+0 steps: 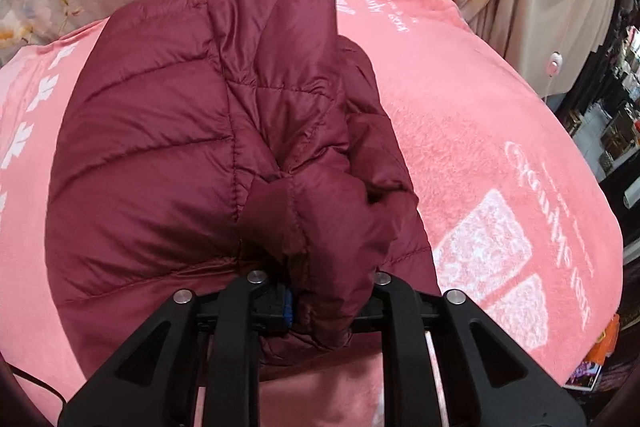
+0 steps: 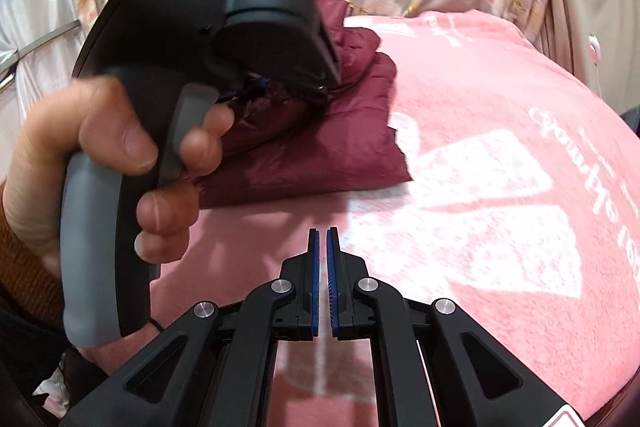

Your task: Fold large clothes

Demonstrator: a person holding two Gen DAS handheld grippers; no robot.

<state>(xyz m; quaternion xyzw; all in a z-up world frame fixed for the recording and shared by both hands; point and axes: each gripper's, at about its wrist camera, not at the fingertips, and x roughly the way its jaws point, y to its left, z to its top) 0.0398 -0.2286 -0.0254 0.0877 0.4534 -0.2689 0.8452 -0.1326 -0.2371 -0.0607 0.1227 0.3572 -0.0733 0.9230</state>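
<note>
- One maroon quilted jacket point(image 1: 168, 147) lies folded on one pink blanket point(image 1: 460, 131).
- The left gripper point(image 1: 332, 311) has its fingers clamped on a bunched fold of the jacket.
- The right gripper point(image 2: 323, 267) hangs over bare blanket, its two blue-padded fingers almost together, holding nothing.
- One hand point(image 2: 100, 163) grips the left gripper's handle.

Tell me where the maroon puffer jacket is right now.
The maroon puffer jacket lies bunched on the pink blanket, a fold of it between the left gripper's fingers; in the right wrist view it sits left of centre.
</note>
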